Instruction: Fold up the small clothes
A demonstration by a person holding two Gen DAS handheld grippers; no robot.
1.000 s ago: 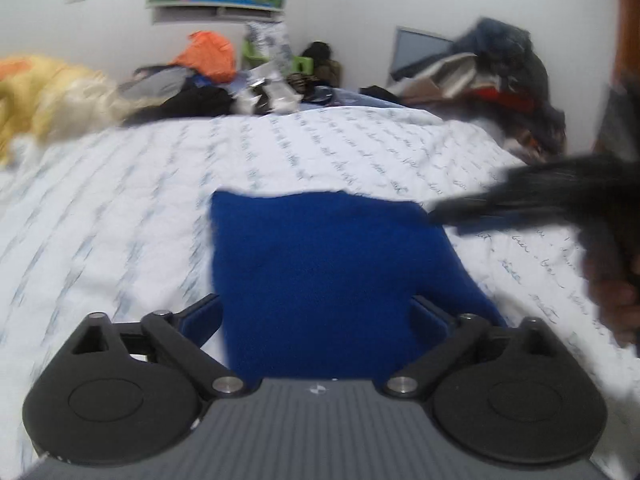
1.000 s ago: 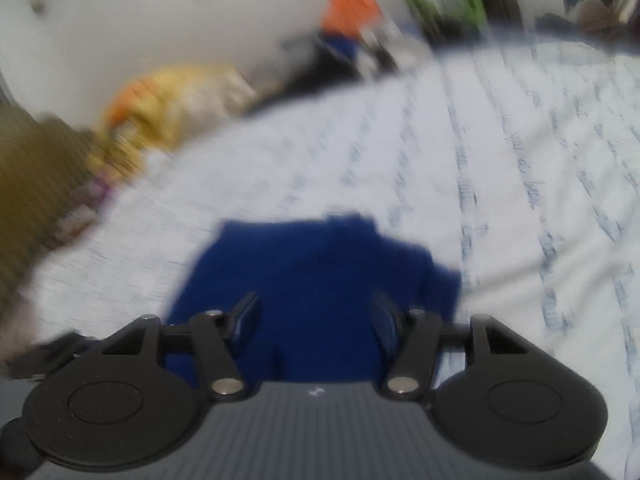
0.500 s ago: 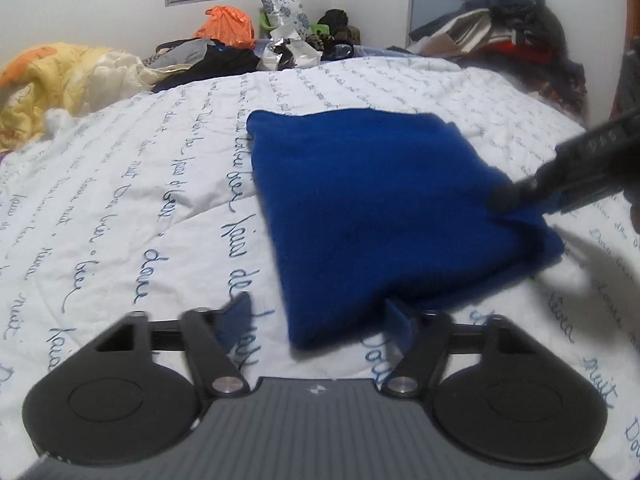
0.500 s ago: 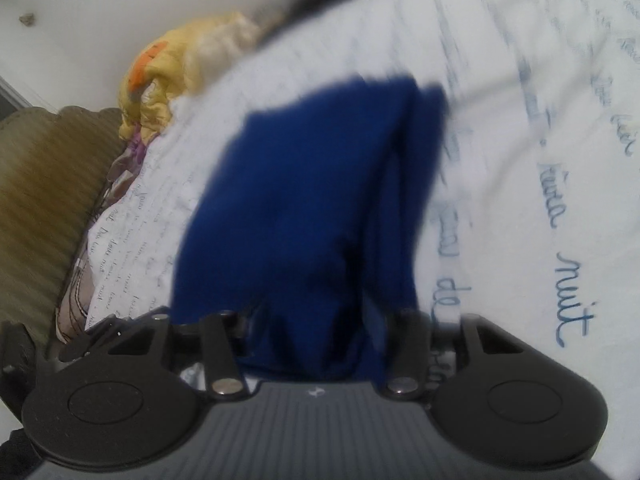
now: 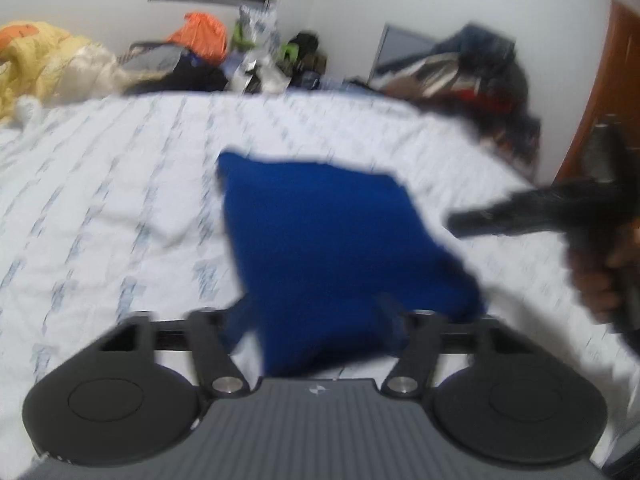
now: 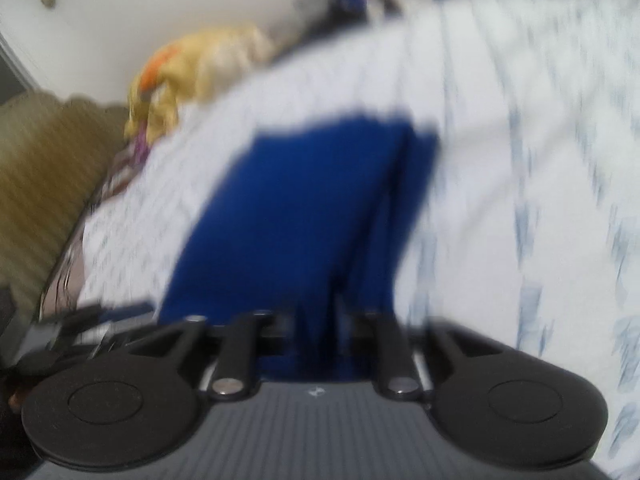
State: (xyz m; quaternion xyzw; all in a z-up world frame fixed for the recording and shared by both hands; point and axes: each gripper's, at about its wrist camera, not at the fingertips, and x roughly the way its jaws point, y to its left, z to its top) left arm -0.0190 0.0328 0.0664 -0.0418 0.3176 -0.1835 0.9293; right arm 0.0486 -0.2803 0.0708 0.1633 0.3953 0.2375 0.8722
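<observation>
A folded blue cloth (image 5: 332,248) lies on the white printed bedsheet (image 5: 108,208). My left gripper (image 5: 316,320) is open, with its fingers on either side of the cloth's near corner. My right gripper (image 6: 320,320) has narrow jaws with a fold of the blue cloth (image 6: 304,208) between them. Both views are blurred by motion. In the left wrist view the right gripper (image 5: 464,222) shows at the right, off the cloth's right edge, and its tips look clear of the cloth there.
A yellow quilt (image 5: 44,64) lies at the far left of the bed. Piled clothes and bags (image 5: 464,76) line the far side by the wall. An olive sofa (image 6: 44,184) stands beside the bed. A brown door (image 5: 608,92) is at the right.
Both grippers have moved fast and the views are now blurred. The left gripper has come in over the cloth's near corner. The right gripper's jaws have narrowed on a fold.
</observation>
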